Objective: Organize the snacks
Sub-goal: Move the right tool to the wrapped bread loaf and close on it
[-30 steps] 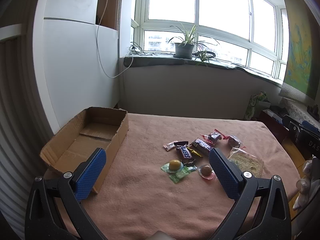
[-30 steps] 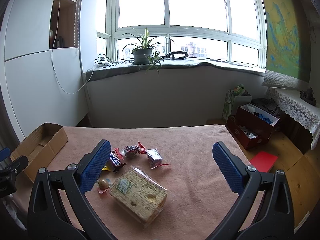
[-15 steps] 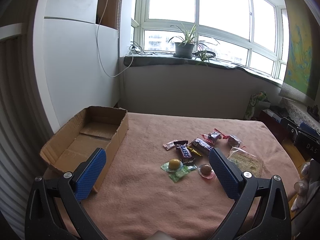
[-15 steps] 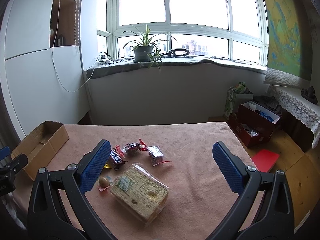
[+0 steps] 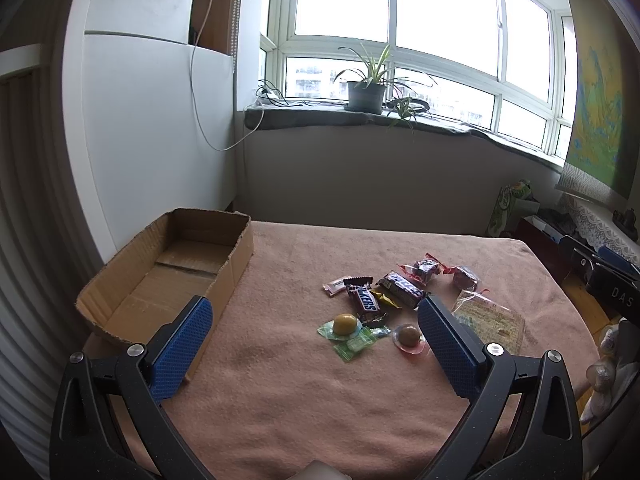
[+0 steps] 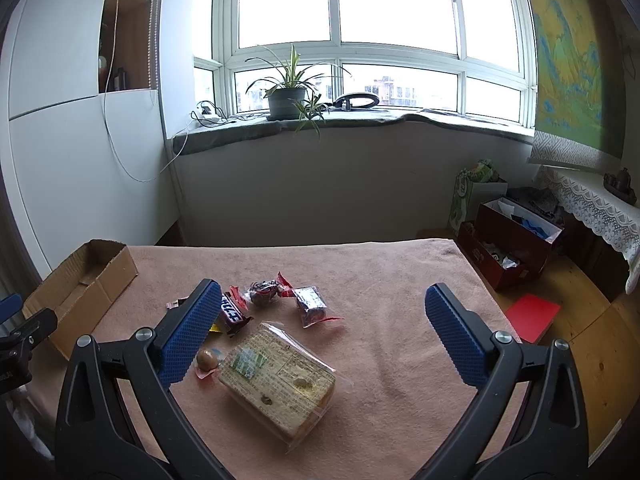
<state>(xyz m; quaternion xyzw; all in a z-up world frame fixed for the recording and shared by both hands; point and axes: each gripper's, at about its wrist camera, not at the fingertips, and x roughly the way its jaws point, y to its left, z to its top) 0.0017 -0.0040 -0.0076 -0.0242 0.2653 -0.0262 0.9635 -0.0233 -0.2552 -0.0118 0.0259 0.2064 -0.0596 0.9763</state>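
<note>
1. Little has moved in the last second: the right gripper [image 6: 322, 336] has crept slightly toward the snacks, while the left gripper [image 5: 316, 344] shows almost the same view.
2. Both pairs of fingers are spread wide apart and hold nothing, hovering above the pink-covered worktop [image 5: 300, 408].
3. Nearest the right gripper lies the clear-wrapped cracker pack [image 6: 276, 376]; its slick film could slide out of the fingers if pinched at a corner.
4. Just left of it sits a small round candy [image 6: 206, 359], which may roll or pop free.
5. Farther back, the chocolate bars [image 5: 382, 294] and wrapped sweets [image 6: 308, 304] overlap, so one grab could drag a neighbour.
6. Far left, the empty cardboard box [image 5: 168, 276] has low, floppy walls; a bump could shove it off the edge.
</note>
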